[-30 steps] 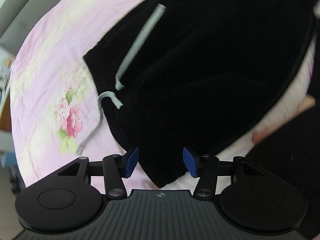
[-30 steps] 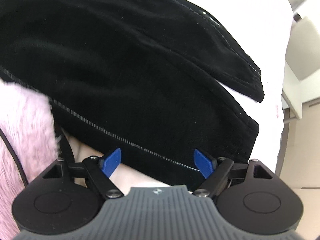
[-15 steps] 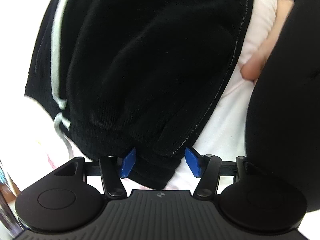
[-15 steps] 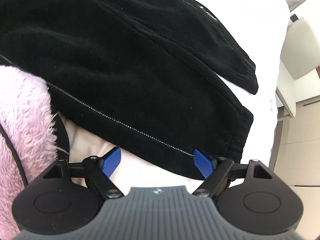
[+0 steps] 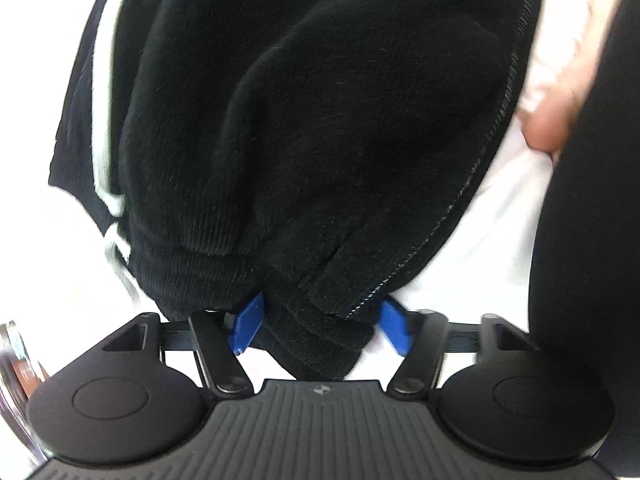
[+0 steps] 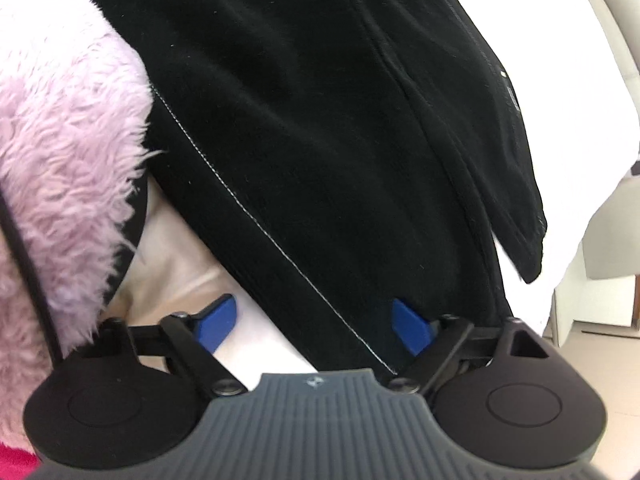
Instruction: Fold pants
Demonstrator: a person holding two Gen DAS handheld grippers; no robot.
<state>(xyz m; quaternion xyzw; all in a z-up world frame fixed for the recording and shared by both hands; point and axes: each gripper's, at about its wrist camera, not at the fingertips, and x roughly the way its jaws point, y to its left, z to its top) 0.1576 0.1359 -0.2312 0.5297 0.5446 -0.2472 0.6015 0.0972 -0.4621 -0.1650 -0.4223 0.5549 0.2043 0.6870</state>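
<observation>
Left gripper (image 5: 322,326): jaws parted, with a bunched ribbed edge of the black pants (image 5: 320,120) lying between the blue pads (image 5: 248,324); fabric touches the left pad, but a firm clamp cannot be confirmed. The pants fill this view from 9 o'clock to 2 o'clock over a white bed sheet (image 5: 492,232), with a pale drawstring (image 5: 102,120) at 9 o'clock. Right gripper (image 6: 314,326): jaws wide apart, gripping nothing; a stitched seam edge of the pants (image 6: 340,120) crosses between the pads toward 5 o'clock. A pink fluffy sleeve (image 6: 60,140) sits at 9 o'clock.
</observation>
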